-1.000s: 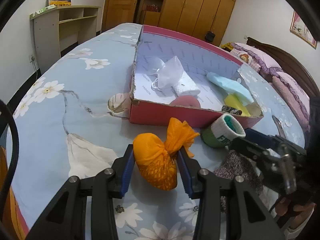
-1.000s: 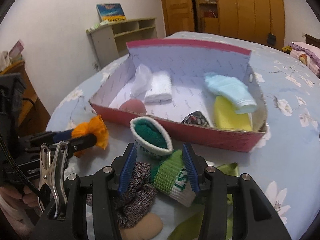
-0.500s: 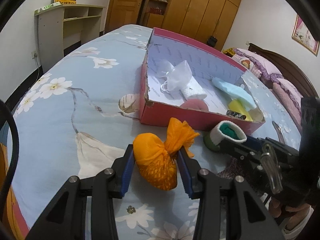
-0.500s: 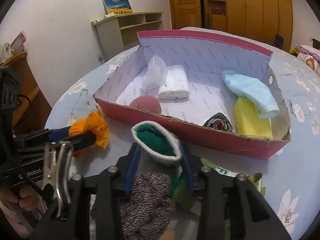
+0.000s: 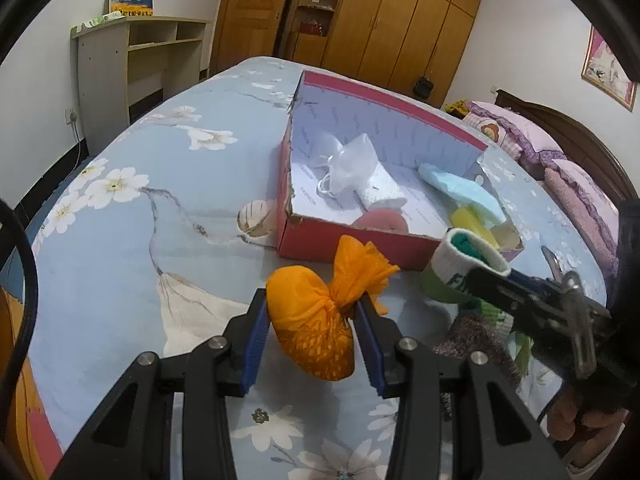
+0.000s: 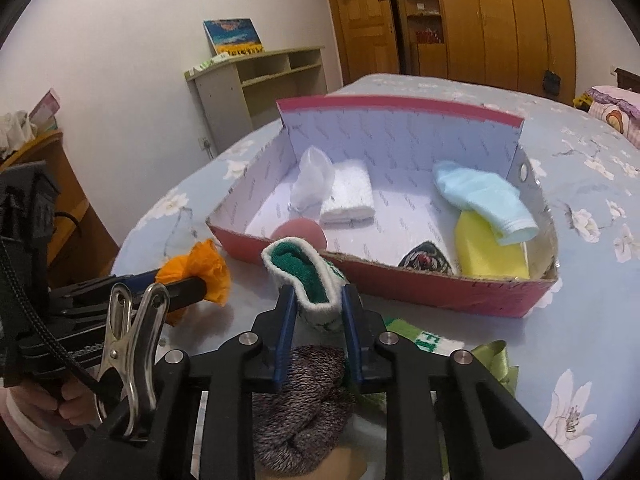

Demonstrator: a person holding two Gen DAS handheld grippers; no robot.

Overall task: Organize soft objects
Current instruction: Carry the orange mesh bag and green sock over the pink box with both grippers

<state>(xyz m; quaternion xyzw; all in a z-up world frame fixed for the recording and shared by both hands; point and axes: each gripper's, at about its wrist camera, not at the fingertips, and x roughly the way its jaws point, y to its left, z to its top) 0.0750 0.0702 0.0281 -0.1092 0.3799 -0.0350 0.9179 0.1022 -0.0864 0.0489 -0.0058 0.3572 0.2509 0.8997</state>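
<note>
My left gripper (image 5: 310, 338) is shut on an orange mesh pouch (image 5: 316, 320) and holds it above the bedspread, short of the red cardboard box (image 5: 352, 246). My right gripper (image 6: 318, 332) is shut on a green and white sock (image 6: 306, 278), lifted in front of the box's near wall (image 6: 440, 288). That sock also shows in the left wrist view (image 5: 468, 264). The box holds a clear bag (image 6: 312, 180), a white cloth (image 6: 348, 196), a pink round pad (image 6: 300, 232), a light blue sock (image 6: 480, 200), a yellow item (image 6: 488, 252) and a dark patterned piece (image 6: 426, 258).
A grey knitted sock (image 6: 300, 396), a second green sock (image 6: 432, 338) and a green ribbon (image 6: 494, 364) lie on the floral bedspread (image 5: 132, 220) under my right gripper. A shelf unit (image 5: 132, 60) and wardrobes (image 5: 384, 28) stand beyond the bed. Pillows (image 5: 568, 172) lie at right.
My right gripper closed on the green and white sock and lifted it toward the box. My left gripper kept hold of the orange pouch and moved a little closer to the box.
</note>
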